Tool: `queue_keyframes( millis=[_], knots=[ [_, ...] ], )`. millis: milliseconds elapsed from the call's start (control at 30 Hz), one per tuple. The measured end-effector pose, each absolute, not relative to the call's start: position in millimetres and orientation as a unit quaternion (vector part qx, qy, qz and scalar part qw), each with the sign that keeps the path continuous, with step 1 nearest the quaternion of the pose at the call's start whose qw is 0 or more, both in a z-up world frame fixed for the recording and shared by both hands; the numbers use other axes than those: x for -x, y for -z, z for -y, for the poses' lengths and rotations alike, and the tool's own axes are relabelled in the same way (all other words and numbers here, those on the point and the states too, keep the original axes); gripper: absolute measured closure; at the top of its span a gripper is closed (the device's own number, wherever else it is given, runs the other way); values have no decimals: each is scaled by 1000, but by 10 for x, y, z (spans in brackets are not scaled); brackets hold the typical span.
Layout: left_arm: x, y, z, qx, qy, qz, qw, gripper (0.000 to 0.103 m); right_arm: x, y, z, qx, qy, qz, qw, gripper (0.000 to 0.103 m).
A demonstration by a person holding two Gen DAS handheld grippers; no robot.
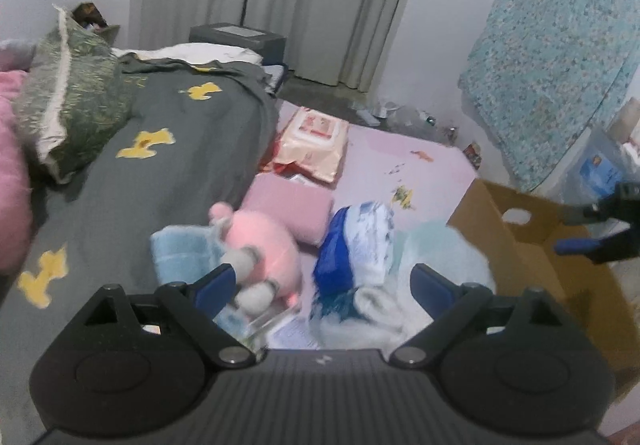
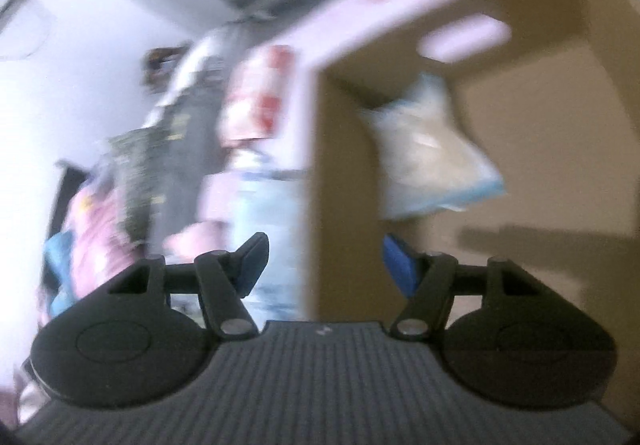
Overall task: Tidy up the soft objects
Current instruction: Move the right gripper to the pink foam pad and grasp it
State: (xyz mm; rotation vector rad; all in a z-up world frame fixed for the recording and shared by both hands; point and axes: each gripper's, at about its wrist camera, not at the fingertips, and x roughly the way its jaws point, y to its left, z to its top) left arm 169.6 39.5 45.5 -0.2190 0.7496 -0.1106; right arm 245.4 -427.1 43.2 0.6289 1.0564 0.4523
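my left gripper (image 1: 322, 283) hung low in the middle of the left wrist frame with its jaws spread wide and nothing pinched between them. just past its left finger lay a pink plush toy (image 1: 266, 249) on a light blue towel (image 1: 182, 251), and toward the right finger sat a blue and white packet (image 1: 352, 241) against a pale fluffy cloth (image 1: 440, 257). a folded pink cloth (image 1: 288, 201) rested just behind the toy, centre frame, and a wet wipes pack (image 1: 312, 143) lay further up. a green pillow (image 1: 76, 101) stood at the upper left on the grey bedcover (image 1: 168, 165). the cardboard box (image 1: 516, 241) filled the lower right, with my right gripper (image 1: 588, 233) above its rim at the right edge. in the blurred right wrist view that gripper's (image 2: 324, 265) jaws stood apart and empty, and a pale plastic bag (image 2: 428, 153) sat inside the box (image 2: 560, 133) at centre right.
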Motion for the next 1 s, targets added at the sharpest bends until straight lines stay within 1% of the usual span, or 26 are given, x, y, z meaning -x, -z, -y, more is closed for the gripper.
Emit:
queue_keyframes(
  millis=[100, 167, 200, 300, 367, 467, 600, 667, 700, 767, 833, 1000],
  knots=[
    [-1982, -427, -430, 141, 59, -376, 914, 9, -2675, -619, 3812, -277, -272, -479, 787, 39],
    [-2234, -366, -484, 171, 68, -392, 901, 9, -2872, -667, 3500, -263, -302, -484, 778, 41],
    [-2358, -321, -523, 189, 69, -404, 892, 12, -2976, -663, 3354, -256, -313, -490, 773, 42],
    [-2781, -92, -669, 265, 75, -449, 850, 28, -3365, -595, 2896, -242, -333, -514, 752, 51],
    [-3030, 90, -730, 301, 76, -476, 823, 47, -3617, -494, 2596, -232, -336, -528, 745, 58],
    [-3242, 261, -738, 302, 67, -496, 811, 53, -4045, -299, 2174, -198, -334, -545, 743, 60],
    [-3416, 466, -739, 305, 56, -520, 796, 56, -4478, 8, 1702, -159, -323, -564, 743, 61],
    [-3472, 525, -747, 308, 55, -519, 796, 58, -4636, 181, 1533, -142, -313, -574, 743, 60],
    [-3491, 522, -739, 303, 52, -516, 800, 57, -4703, 255, 1467, -134, -310, -580, 741, 60],
    [-3540, 520, -735, 303, 49, -515, 801, 47, -4757, 378, 1344, -121, -304, -584, 743, 60],
    [-3591, 511, -730, 302, 48, -514, 801, 41, -4783, 462, 1305, -108, -299, -587, 745, 60],
    [-3666, 493, -721, 285, 45, -516, 806, 40, -4689, 633, 1390, -100, -292, -615, 726, 60]
  ],
)
